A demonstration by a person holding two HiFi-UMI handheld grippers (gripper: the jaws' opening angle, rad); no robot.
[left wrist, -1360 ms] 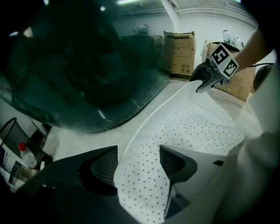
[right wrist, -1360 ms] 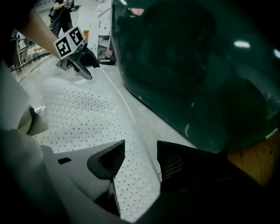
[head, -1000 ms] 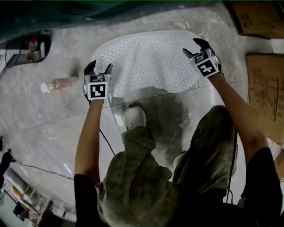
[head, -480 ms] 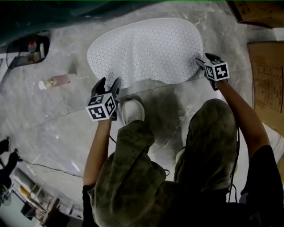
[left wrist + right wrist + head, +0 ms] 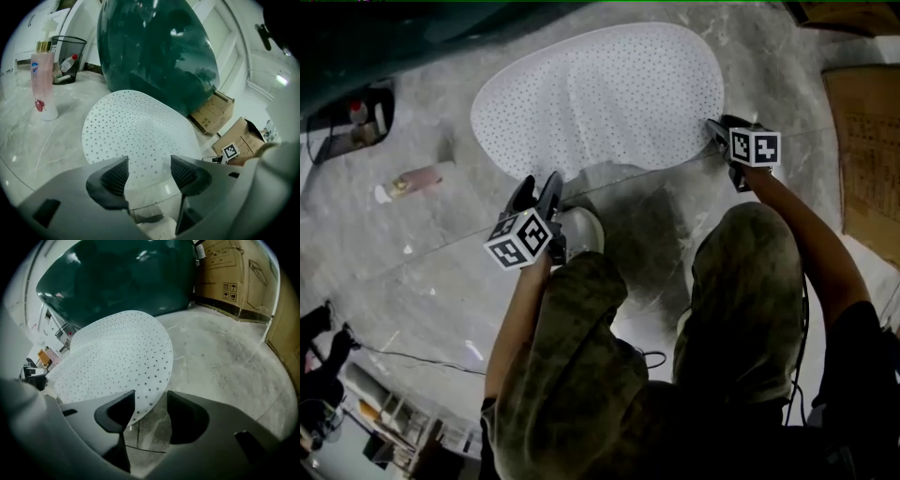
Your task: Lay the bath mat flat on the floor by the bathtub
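The white perforated bath mat [image 5: 600,98] lies spread on the grey stone floor beside the dark green bathtub [image 5: 394,37]. My left gripper [image 5: 539,187] hovers just off the mat's near left edge, jaws open and empty. In the left gripper view the mat [image 5: 136,136] stretches away beyond the left gripper [image 5: 147,173]. My right gripper [image 5: 714,128] sits at the mat's near right edge. Its jaws are closing, but in the right gripper view the right gripper [image 5: 150,401] grips nothing: the rim of the mat [image 5: 117,362] only shows below the gap, with no pad on it.
A pink bottle [image 5: 42,79] and a wire bin [image 5: 68,58] stand left of the mat. Cardboard boxes [image 5: 867,141] line the right side. The person's white shoe [image 5: 581,230] rests just behind the left gripper. A thin cable [image 5: 403,361] runs over the floor at the lower left.
A second ago the mat hung between both grippers, held at its near corners. It now lies on the floor, and both grippers have let go and drawn back slightly.
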